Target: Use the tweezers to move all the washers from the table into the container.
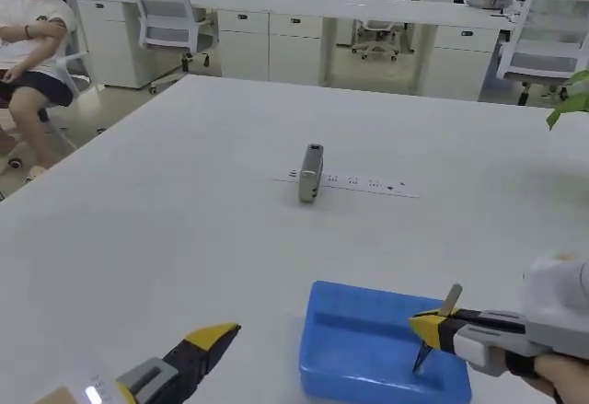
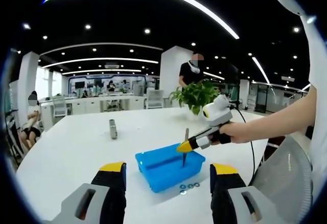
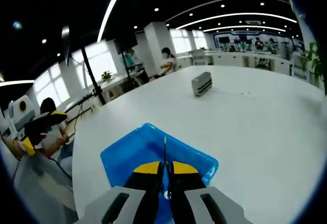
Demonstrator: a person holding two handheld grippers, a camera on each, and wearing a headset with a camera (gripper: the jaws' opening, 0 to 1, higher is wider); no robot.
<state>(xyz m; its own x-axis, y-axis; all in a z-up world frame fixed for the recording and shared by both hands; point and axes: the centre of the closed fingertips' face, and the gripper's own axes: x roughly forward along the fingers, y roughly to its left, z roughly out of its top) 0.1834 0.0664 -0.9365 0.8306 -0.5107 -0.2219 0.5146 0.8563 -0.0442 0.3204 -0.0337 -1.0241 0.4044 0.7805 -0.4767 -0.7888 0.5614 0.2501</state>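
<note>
Looking down in the head view, a blue container (image 1: 359, 358) sits on a white table (image 1: 184, 220). Right of the container, the right gripper (image 1: 428, 323) reaches over its rim, and the tweezers (image 1: 421, 358) it carries slant with their points down inside the tray. Left of the container, the left gripper (image 1: 213, 340) hangs over bare tabletop, apart from the tray. Beyond the container, well apart, a small grey device (image 1: 311, 173) stands on the table.

Left gripper view: this gripper's two yellow-tipped jaws stand wide apart with nothing between them. The container lies ahead, between the jaws. Three washers (image 2: 189, 186) lie together on the table just beside the container's near edge, outside it. Above the tray, the right gripper's jaws are clamped on the tweezers, whose points dip within the container. A potted plant (image 2: 196, 94) stands beyond the container, with the grey device to the tray's far left.

Right gripper view: the jaws are pressed together on the tweezers, which run straight forward over the container's floor. Whether the points grip a washer cannot be told. Left of the container, the left gripper shows at the edge; the grey device lies beyond.
</note>
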